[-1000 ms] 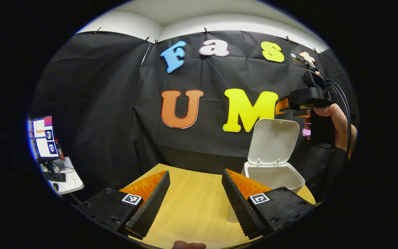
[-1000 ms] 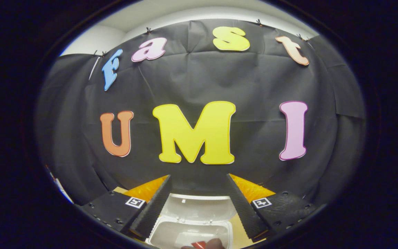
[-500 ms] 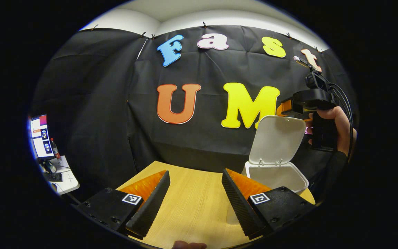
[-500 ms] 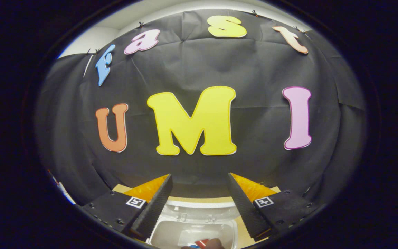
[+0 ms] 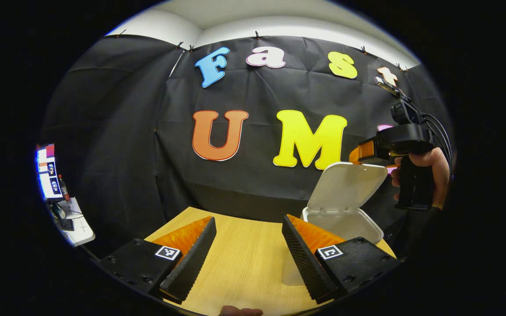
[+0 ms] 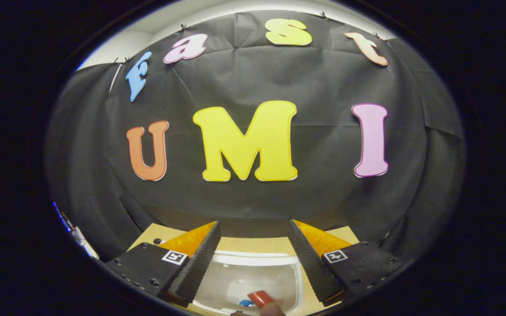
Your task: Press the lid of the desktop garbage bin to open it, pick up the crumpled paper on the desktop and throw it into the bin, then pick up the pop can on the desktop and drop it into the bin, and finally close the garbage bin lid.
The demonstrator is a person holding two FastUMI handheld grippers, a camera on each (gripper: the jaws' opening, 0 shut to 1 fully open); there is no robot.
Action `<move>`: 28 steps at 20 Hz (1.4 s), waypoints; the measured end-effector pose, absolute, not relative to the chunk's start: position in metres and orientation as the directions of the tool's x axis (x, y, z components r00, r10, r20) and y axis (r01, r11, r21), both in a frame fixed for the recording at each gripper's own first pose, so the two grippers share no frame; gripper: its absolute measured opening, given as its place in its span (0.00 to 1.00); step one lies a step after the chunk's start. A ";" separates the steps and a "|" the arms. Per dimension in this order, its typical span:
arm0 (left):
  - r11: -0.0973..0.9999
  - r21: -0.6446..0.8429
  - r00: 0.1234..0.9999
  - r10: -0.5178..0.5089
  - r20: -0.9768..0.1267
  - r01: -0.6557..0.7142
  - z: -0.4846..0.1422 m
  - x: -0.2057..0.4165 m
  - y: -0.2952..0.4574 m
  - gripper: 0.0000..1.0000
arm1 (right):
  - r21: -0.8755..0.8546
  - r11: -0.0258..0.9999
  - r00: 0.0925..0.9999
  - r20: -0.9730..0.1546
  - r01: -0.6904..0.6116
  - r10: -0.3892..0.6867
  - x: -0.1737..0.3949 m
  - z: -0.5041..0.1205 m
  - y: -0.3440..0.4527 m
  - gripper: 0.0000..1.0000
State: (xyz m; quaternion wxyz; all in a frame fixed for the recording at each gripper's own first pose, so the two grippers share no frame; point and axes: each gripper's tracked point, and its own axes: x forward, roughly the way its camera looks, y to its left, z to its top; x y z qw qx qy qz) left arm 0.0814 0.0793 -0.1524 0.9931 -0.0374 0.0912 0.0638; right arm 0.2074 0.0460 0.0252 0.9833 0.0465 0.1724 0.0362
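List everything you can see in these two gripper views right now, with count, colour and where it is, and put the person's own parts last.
Garbage bin: one, white, right side of the desk.
Bin lid: one, white, hinged at the bin's back, tipped partway forward over the opening.
Pop can: one, red, seen under the lid inside the bin.
Desk: one, light wood, below both claws.
Monitor: one, lit, far left on a white side table.
Left claw: one, open, above the bare desk.
Right claw: one, open, above the lid; also seen behind the lid in the left gripper view.
Hand: one, gripping the right claw's handle.
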 end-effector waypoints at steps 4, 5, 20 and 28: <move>0.993 -0.058 0.980 0.095 -0.175 -0.107 -0.148 0.072 0.074 0.98 | 0.099 0.994 0.933 -0.351 -0.046 0.079 0.185 0.013 0.042 0.96; 0.993 -0.060 0.981 0.090 -0.173 -0.101 -0.148 0.070 0.072 0.97 | 0.099 0.994 0.932 -0.355 -0.043 0.076 0.180 0.010 0.042 0.96; 0.993 -0.055 0.982 0.090 -0.165 -0.101 -0.144 0.038 0.074 0.97 | 0.057 0.997 0.871 -0.486 -0.044 0.066 0.122 -0.077 0.043 0.96; 0.993 -0.056 0.983 0.093 -0.161 -0.103 -0.143 0.041 0.073 0.97 | 0.042 0.997 0.844 -0.531 -0.064 0.076 0.112 -0.110 0.047 0.97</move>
